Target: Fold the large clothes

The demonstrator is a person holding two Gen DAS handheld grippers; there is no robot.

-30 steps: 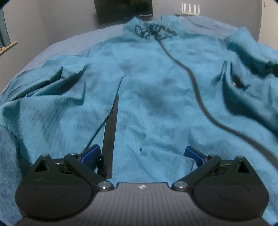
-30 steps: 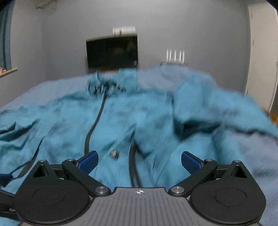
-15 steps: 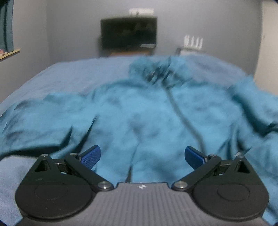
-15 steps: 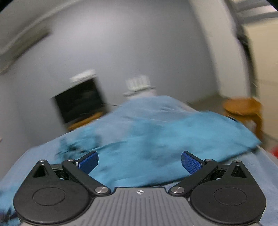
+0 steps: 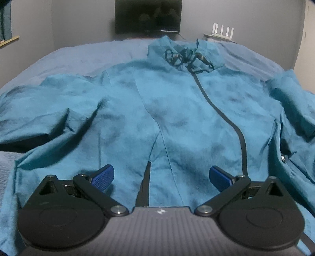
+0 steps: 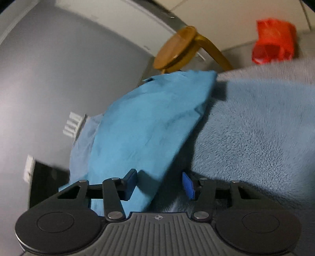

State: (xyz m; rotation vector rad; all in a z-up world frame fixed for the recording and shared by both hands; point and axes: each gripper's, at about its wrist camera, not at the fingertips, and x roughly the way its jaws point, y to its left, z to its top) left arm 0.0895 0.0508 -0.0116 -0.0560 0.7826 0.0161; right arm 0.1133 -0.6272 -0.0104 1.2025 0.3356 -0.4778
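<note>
A large teal jacket (image 5: 177,110) with a black zipper (image 5: 222,116) and black drawstrings lies spread front-up on the bed. My left gripper (image 5: 160,176) is open and empty, hovering just above the jacket's bottom hem. In the right wrist view, tilted sideways, my right gripper (image 6: 160,185) has its jaws partly closed around the edge of a teal sleeve (image 6: 149,126). The fabric lies between the pads, but the pads do not meet.
The bed is covered by a blue-grey fleece blanket (image 6: 256,134). A black TV (image 5: 147,15) and a white router (image 5: 221,31) stand at the far wall. A round wooden stool (image 6: 177,51) and an orange bag (image 6: 273,41) stand beside the bed.
My right gripper swung right and rolled sideways down to the sleeve, its jaws narrowing around the fabric edge. My left gripper pulled back and steadied over the hem, still open.
</note>
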